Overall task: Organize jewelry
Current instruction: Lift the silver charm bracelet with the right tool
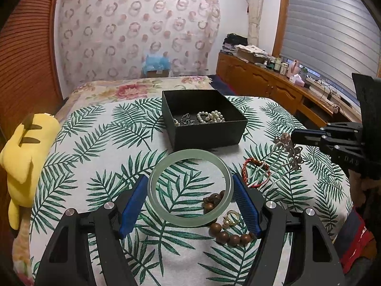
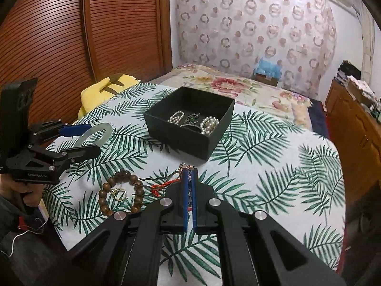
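Behind the black box's [image 1: 209, 133] near wall, part of the pearl strands [image 1: 212, 116] hidden. Beside them, small silver piece [image 1: 187, 120] too tangled to identify. Right of the box, sideboard clutter [image 1: 281, 65] too small to tell.

Bedroom, bed [image 1: 142, 88] with floral cover at 12 o'clock; ring-patterned curtain [image 1: 138, 31] behind it; slatted wooden wardrobe doors [image 2: 59, 43] at 9; cluttered wooden cabinet [image 1: 262, 76] and shuttered window [image 1: 328, 28] at 2
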Tool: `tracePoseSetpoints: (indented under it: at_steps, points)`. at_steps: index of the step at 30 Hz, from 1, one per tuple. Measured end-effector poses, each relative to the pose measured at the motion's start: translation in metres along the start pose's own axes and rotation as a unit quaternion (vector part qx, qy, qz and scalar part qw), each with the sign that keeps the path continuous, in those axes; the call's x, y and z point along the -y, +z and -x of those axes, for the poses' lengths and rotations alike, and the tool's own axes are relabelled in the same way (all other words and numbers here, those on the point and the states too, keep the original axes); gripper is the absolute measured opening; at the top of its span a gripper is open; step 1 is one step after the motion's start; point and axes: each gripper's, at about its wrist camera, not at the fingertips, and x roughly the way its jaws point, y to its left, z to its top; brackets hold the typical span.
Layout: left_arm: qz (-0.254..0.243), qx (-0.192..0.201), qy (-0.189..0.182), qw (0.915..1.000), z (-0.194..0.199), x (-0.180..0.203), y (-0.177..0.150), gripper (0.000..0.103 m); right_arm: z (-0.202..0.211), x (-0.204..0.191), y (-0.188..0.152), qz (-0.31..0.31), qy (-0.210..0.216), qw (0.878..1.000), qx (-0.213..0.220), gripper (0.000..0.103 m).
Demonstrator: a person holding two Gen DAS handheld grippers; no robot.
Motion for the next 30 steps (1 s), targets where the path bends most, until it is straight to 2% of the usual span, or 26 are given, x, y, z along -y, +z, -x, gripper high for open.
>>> tracePoseSetpoints:
  at_steps: [6, 9, 11, 12, 13, 18, 22, 30]
  points:
    - [-0.001, -0.001, -0.003, 1.0000, -0.001, 0.001, -0.001, 0.069, -0.009, 0.003, -0.004, -0.001, 0.000, 1.000, -0.019, 0.003]
    - [-0.002, -0.003, -0.004, 1.0000, -0.002, 0.002, -0.002, 0.069, -0.021, 0.006, -0.014, -0.001, -0.018, 0.999, -0.038, 0.004]
    - [-0.002, -0.004, -0.004, 1.0000, -0.002, 0.002, -0.003, 0.069, -0.022, 0.011, -0.020, -0.006, -0.026, 0.999, -0.037, 0.016]
    - [-0.002, -0.005, -0.004, 1.0000, -0.003, 0.003, -0.004, 0.069, -0.020, 0.015, -0.022, -0.010, -0.031, 0.999, -0.032, 0.029]
    - [-0.002, -0.005, -0.005, 1.0000, -0.003, 0.003, -0.004, 0.069, -0.019, 0.017, -0.023, -0.013, -0.037, 0.999, -0.028, 0.036]
    - [-0.004, -0.007, -0.007, 0.9999, -0.004, 0.006, -0.006, 0.069, -0.016, 0.031, -0.036, -0.037, -0.038, 0.998, -0.034, 0.037]
    - [-0.006, -0.009, -0.010, 0.9999, -0.006, 0.008, -0.007, 0.069, -0.023, 0.030, -0.046, -0.067, -0.012, 0.997, -0.045, 0.046]
    - [-0.006, -0.010, -0.010, 0.9999, -0.007, 0.009, -0.008, 0.069, -0.050, 0.023, -0.051, -0.106, 0.020, 0.991, -0.075, 0.047]
